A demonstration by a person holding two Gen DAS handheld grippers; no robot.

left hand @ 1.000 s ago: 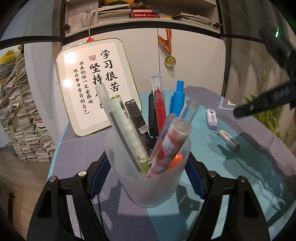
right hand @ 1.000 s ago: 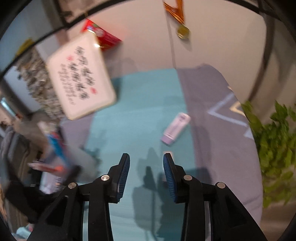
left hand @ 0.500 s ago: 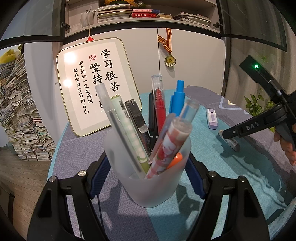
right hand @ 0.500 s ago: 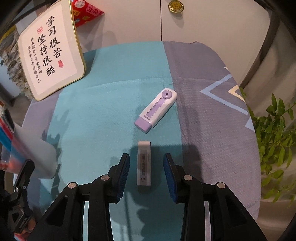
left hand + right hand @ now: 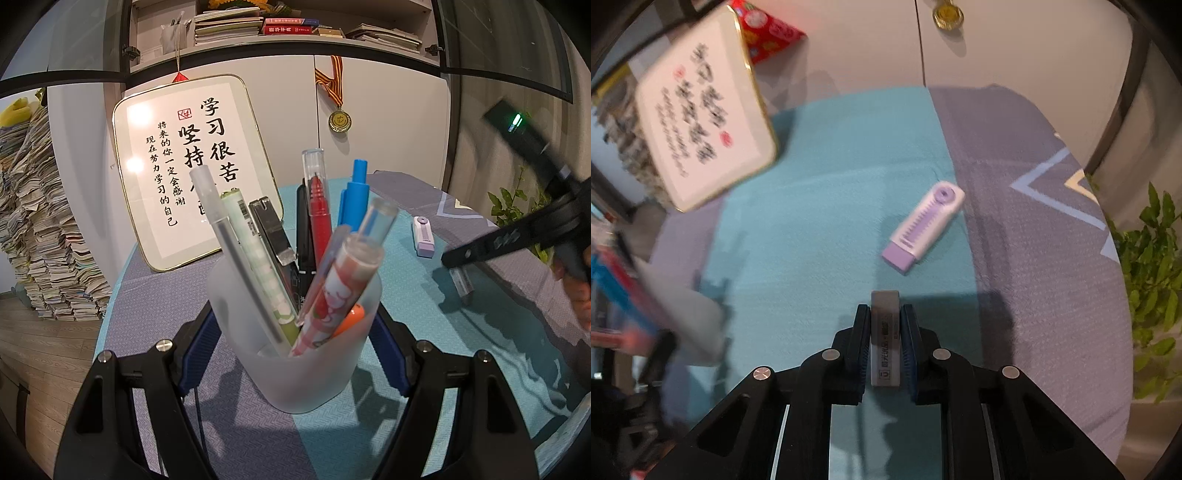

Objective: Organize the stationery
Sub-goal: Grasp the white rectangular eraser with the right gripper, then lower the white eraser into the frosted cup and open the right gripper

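A: Item one: right gripper (image 5: 885, 345), fingers closed on the white sleeved rectangular eraser (image 5: 885, 334), low over the teal-and-grey tablecloth (image 5: 827, 206).

B: Handling?

A: Likely lift straight, sleeve kept square between the pads.

B: Item two?

A: Left gripper (image 5: 295, 354), fingers set against the frosted plastic pen cup (image 5: 295, 347), crowded with pens.

B: Room?

A: Purple-and-white cased eraser (image 5: 925, 227) lies near ahead; open cloth leftward; table edge close on the right.

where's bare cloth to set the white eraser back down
Free: the teal stretch between the framed sign and the purple eraser; also the grey cloth right of it. Crowded: the pen cup at the left, held in the left gripper.
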